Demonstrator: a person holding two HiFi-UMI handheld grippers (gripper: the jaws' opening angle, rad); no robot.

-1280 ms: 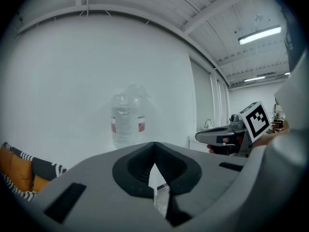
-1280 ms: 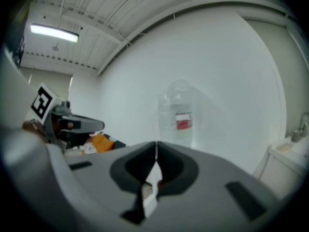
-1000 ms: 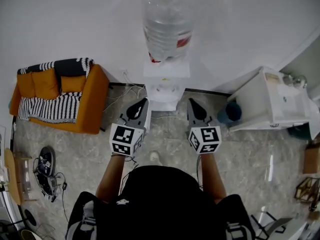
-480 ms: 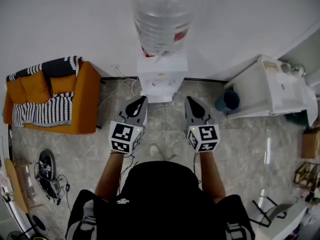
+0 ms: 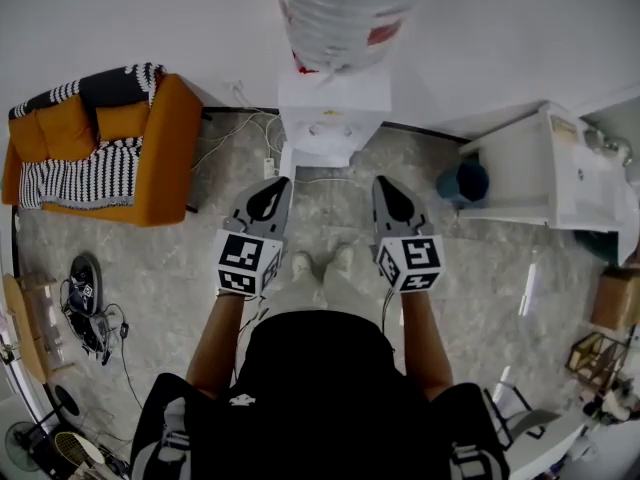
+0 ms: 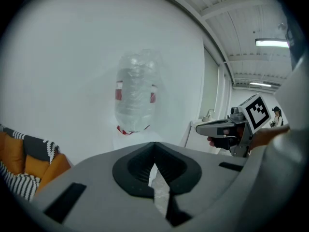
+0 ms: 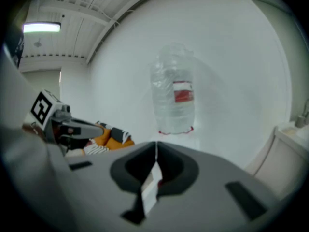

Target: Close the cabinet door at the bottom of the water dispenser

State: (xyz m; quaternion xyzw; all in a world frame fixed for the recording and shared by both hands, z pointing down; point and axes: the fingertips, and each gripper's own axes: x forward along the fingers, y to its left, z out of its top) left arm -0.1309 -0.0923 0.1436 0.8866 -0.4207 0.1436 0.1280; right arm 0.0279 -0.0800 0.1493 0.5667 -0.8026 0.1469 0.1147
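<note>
Orange sofa point(image 5: 160, 158) at my far left stands against the white wall, a black-and-white striped throw point(image 5: 80, 178) draped over its seat and back. Grey marbled floor point(image 5: 200, 268) runs from it to where I stand.

Next comes my left gripper point(image 5: 280, 186), held out in front of me and pointing toward the wall. Its jaws are clenched together with nothing between them; its own view shows only a sliver of the scene beyond below where the tips meet.

Straight ahead, between my two grippers and well apart from both, is the water dispenser point(image 5: 335, 118) – a white body backed against the wall, with a big clear bottle point(image 5: 340, 8) upside down on top, red label on its side. From above its front is steeply foreshortened, so I cannot tell how the cabinet door at its foot stands.

My right gripper point(image 5: 381, 184) is level with the left, jaws likewise clenched on nothing.

Further right, a dark blue bin point(image 5: 468, 182) sits just beside a white shelf unit point(image 5: 570, 183).
</note>
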